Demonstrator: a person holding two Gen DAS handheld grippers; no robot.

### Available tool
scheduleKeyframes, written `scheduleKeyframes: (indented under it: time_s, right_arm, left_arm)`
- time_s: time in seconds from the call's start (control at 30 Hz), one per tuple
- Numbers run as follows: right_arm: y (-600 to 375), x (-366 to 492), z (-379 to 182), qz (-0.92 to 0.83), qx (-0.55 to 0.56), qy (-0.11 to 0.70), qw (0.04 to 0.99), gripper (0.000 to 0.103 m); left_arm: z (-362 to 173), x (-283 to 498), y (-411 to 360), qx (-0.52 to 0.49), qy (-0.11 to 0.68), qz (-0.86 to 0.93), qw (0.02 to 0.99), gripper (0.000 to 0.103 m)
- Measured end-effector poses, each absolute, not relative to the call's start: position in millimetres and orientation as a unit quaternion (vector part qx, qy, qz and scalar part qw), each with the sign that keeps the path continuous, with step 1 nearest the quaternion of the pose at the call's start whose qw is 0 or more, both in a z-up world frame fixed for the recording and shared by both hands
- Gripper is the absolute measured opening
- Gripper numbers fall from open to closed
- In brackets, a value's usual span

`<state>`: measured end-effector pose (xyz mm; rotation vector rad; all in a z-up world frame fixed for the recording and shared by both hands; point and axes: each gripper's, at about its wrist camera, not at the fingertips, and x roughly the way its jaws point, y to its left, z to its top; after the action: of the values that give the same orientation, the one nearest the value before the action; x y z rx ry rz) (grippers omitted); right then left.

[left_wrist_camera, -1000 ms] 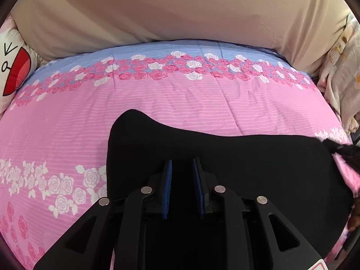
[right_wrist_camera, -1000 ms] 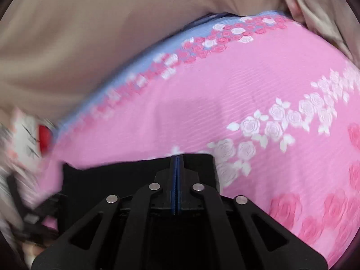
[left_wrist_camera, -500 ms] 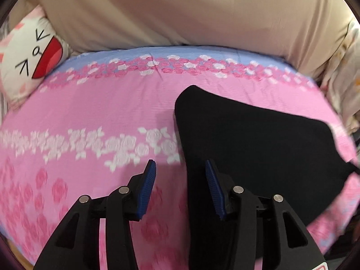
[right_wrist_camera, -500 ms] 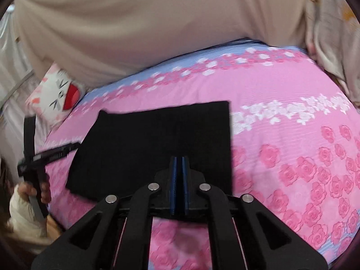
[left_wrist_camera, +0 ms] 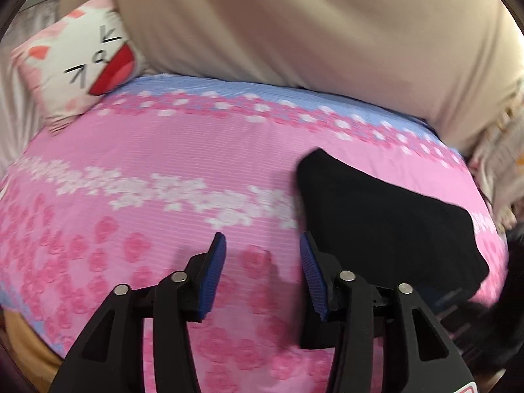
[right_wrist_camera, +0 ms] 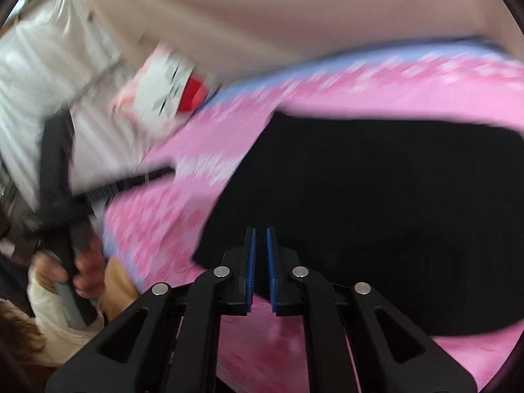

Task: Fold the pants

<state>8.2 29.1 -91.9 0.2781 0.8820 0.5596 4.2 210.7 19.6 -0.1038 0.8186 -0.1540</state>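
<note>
the black pants [left_wrist_camera: 386,216] lie folded into a flat dark block on the bed [left_wrist_camera: 157,150], on its pink sheet printed with roses. in the left wrist view they sit toward the right side of the bed, their near edge running down behind the right finger of the left hand-held gripper [left_wrist_camera: 262,271]. that hand-held gripper hangs above bare sheet just left of the pants; its jaws have just been opening and now stand well apart, with only the rose print showing between the blue pads [left_wrist_camera: 214,273] and no cloth in them.

in the right wrist view, which is blurred, the pants [right_wrist_camera: 376,203] fill the middle and right of the picture. the right hand-held gripper [right_wrist_camera: 260,268] sits over their near left edge with its blue pads almost together, only a thin slit between them; no cloth is seen in the slit, so it is closed on nothing.

at the left of that view a hand [right_wrist_camera: 75,268] holds the handle of the left hand-held gripper [right_wrist_camera: 98,193], off the bed's side. a cat-face pillow [left_wrist_camera: 78,62] rests at the far left corner of the bed, against a beige cover [left_wrist_camera: 311,29] that runs along the back.
</note>
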Motion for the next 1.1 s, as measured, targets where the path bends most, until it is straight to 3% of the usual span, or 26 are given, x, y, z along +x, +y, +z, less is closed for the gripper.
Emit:
scheduleKeyframes:
  time_s: [0.03,0.23,0.4,0.63,0.77,0.83,0.97,1.1]
  right_arm:
    - [47.4,7.8,-105.7,0.266,0.116,0.436,0.852,0.006]
    - [68.0,-23.9,-73.8,0.265,0.069,0.381,0.883,0.007]
    - [-5.3,-95.5,-85.4,0.160,0.087,0.355,0.917,0.008]
    - [-112.5,-137.8,-114.3,-0.021,0.205,0.321,0.924,0.008]
    - [-111.7,-113.8,-123.1,-0.032,0.185,0.324,0.927,0.008]
    - [-121.9,-110.9,-120.6,-0.055,0.188,0.308,0.931,0.000]
    - [-164.2,-115.1,-135.2,-0.051,0.282,0.294,0.912,0.000]
    - [-154.4,-116.8,-127.7,-0.057,0.276,0.305,0.910,0.000]
  left_arm:
    - [20.6,4.1,217.2,-0.058,0.396,-0.063,0.914,0.060]
    - [25.1,3.9,219.9,-0.062,0.387,-0.072,0.917,0.061]
    - [14.7,6.7,177.9,-0.052,0.413,-0.152,0.896,0.062]
    - [-33.1,2.8,133.0,-0.023,0.462,-0.168,0.870,0.062]
    - [-40.2,1.7,129.6,0.013,0.438,-0.124,0.890,0.081]
    - [-46.2,6.2,134.6,0.009,0.443,-0.110,0.890,0.082]
    - [-58.3,10.8,144.1,0.004,0.447,-0.106,0.889,0.089]
    - [-55.2,9.1,137.6,0.034,0.431,-0.092,0.897,0.092]
